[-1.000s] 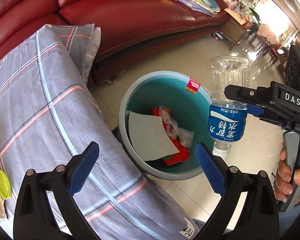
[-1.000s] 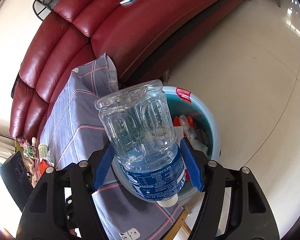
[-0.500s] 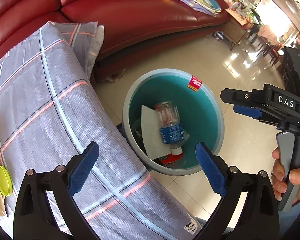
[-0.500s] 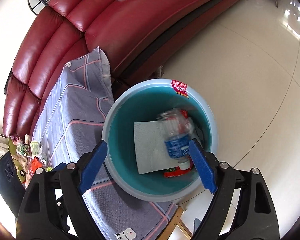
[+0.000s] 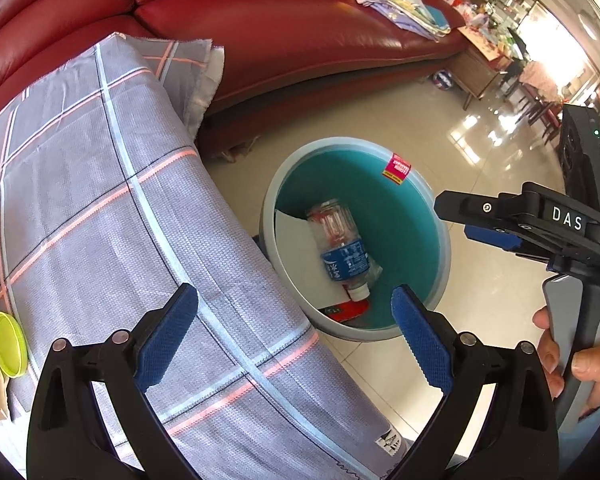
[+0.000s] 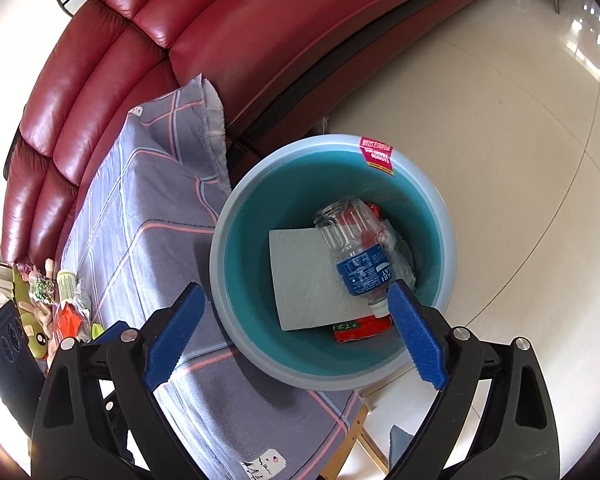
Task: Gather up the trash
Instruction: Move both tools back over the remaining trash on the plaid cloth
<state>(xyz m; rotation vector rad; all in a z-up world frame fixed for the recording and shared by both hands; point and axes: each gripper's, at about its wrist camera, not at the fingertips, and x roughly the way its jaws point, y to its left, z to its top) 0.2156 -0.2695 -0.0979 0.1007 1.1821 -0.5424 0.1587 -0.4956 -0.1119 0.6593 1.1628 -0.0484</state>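
A clear plastic bottle (image 5: 342, 246) with a blue label lies in the teal bin (image 5: 436, 216) on the floor, on a white paper sheet (image 6: 304, 276) and a red wrapper (image 6: 360, 328). The bottle also shows in the right wrist view (image 6: 360, 256), inside the bin (image 6: 444, 232). My left gripper (image 5: 294, 330) is open and empty, above the table edge beside the bin. My right gripper (image 6: 296, 332) is open and empty above the bin; it shows from the side in the left wrist view (image 5: 480, 220).
A table under a grey checked cloth (image 5: 100, 200) stands left of the bin, with a green lid (image 5: 6, 344) and small items (image 6: 60, 308) at its far end. A red leather sofa (image 5: 300, 32) runs behind. Tiled floor (image 6: 520, 140) lies to the right.
My right gripper opened and let go of the bottle, which dropped into the bin and now lies there. The right gripper has drawn back slightly. The left gripper stayed open.
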